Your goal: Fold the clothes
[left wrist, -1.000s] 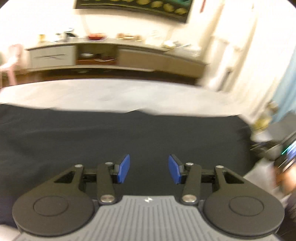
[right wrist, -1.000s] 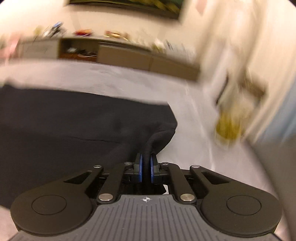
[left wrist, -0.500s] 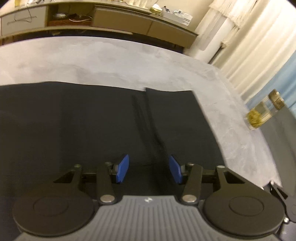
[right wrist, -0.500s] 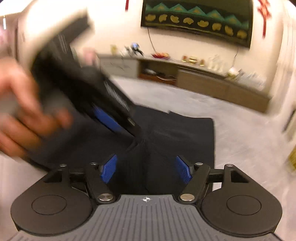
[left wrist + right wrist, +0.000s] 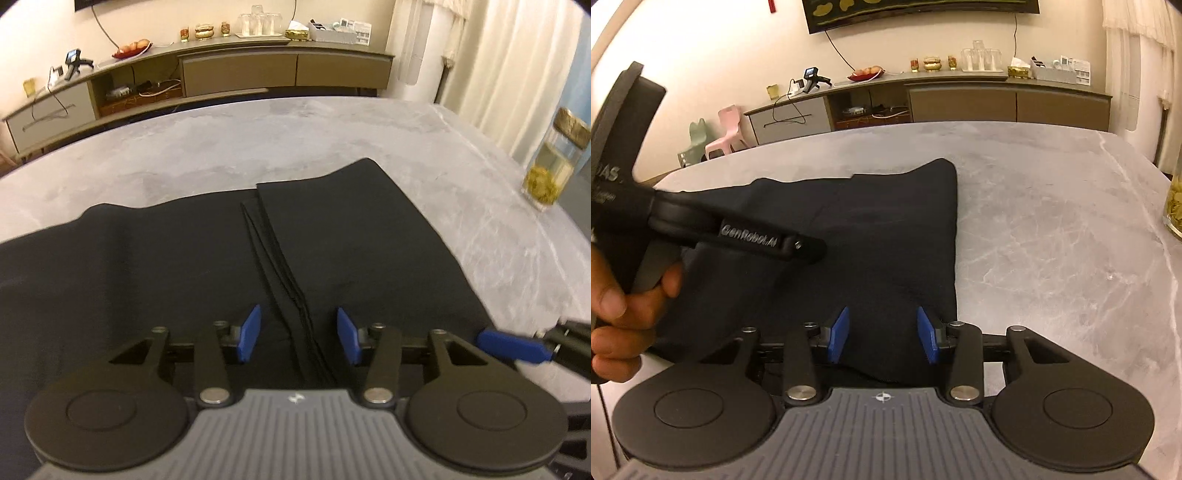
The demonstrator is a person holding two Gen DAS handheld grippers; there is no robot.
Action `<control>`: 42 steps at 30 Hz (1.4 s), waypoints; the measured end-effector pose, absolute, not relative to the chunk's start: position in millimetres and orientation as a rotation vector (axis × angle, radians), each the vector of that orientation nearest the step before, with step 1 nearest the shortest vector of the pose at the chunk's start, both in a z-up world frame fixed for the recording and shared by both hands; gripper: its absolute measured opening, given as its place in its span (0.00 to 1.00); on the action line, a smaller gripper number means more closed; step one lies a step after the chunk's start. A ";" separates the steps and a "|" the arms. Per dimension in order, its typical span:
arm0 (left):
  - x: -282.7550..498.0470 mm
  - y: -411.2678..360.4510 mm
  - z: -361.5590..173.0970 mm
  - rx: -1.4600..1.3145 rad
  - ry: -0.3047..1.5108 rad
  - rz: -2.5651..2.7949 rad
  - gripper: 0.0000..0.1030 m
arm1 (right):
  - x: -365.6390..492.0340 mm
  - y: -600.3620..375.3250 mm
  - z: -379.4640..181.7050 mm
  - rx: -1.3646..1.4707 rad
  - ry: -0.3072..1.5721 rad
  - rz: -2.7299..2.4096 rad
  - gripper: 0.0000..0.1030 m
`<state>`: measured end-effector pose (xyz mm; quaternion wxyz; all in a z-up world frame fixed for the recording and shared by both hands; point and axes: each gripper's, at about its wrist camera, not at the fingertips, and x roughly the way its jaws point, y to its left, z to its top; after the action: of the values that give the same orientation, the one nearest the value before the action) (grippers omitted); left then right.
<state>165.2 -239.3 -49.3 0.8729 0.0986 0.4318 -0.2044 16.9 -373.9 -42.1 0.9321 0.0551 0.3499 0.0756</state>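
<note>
A black garment (image 5: 147, 258) lies flat on the grey marble table (image 5: 332, 129), its right part folded over so that layered edges run down the middle. My left gripper (image 5: 299, 334) hangs open low over those edges, gripping nothing. In the right wrist view the garment (image 5: 886, 229) fills the middle. My right gripper (image 5: 882, 334) hovers over its near right corner; the jaws are closing, the cloth lies below them and the pads do not press on it. One blue pad of the right gripper (image 5: 513, 345) shows at the left view's right edge.
A hand (image 5: 613, 306) holds the left gripper's body (image 5: 757, 240) at the left. A glass jar (image 5: 550, 162) with yellow contents stands near the table's right edge. A long sideboard (image 5: 258, 70) lines the far wall. Small chairs (image 5: 724, 129) stand beyond the table.
The right gripper, shut on a bunched edge of the cloth a second ago, let it go, spread wide and has narrowed again. The left gripper came down and closer over the folded edges.
</note>
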 end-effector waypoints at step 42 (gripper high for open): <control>197.3 -361.8 -24.7 0.429 0.964 -0.593 0.65 | 47.8 -382.8 -68.3 0.078 0.724 0.020 0.41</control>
<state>197.3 -361.8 -24.7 0.8225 0.2014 0.4530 -0.2789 47.8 -382.8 -68.3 0.9344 0.0384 0.3541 0.0099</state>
